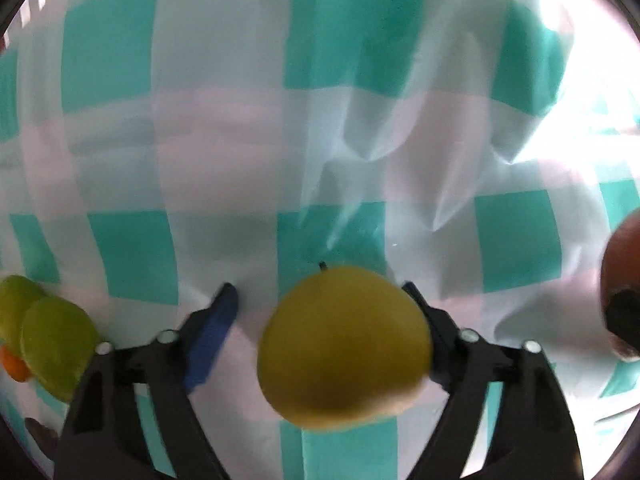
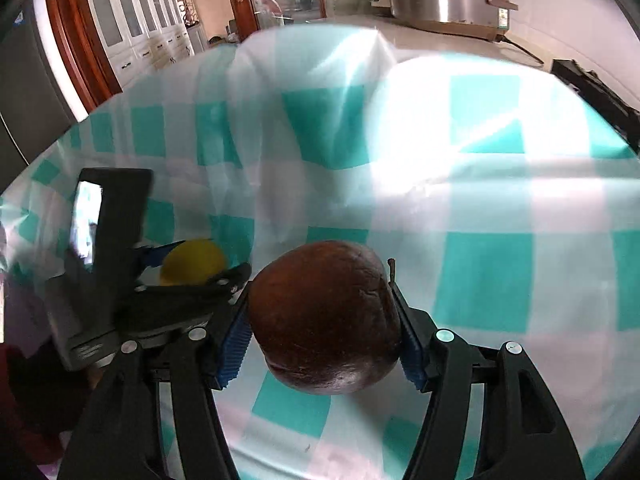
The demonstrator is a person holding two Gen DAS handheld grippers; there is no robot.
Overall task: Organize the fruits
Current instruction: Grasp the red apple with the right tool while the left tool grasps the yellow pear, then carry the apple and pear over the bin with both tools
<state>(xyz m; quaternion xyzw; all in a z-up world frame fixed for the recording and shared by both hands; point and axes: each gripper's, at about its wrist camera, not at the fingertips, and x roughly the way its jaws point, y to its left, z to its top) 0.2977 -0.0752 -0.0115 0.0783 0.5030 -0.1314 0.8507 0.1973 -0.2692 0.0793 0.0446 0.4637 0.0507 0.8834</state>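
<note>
A yellow apple (image 1: 344,344) lies between the fingers of my left gripper (image 1: 320,300). The jaws are wide; the right finger touches the apple, and the blue left pad (image 1: 212,340) stands apart from it. My right gripper (image 2: 320,312) is shut on a dark red-brown apple (image 2: 324,316), both blue pads pressed on its sides. That apple shows at the right edge of the left wrist view (image 1: 622,280). The right wrist view also shows the left gripper (image 2: 188,264) with the yellow apple (image 2: 194,262).
A teal and white checked tablecloth (image 1: 320,128) covers the table, creased in the middle. Two green fruits (image 1: 52,336) and an orange one (image 1: 14,364) lie at the left. A steel cooker (image 2: 448,0) stands on the counter behind.
</note>
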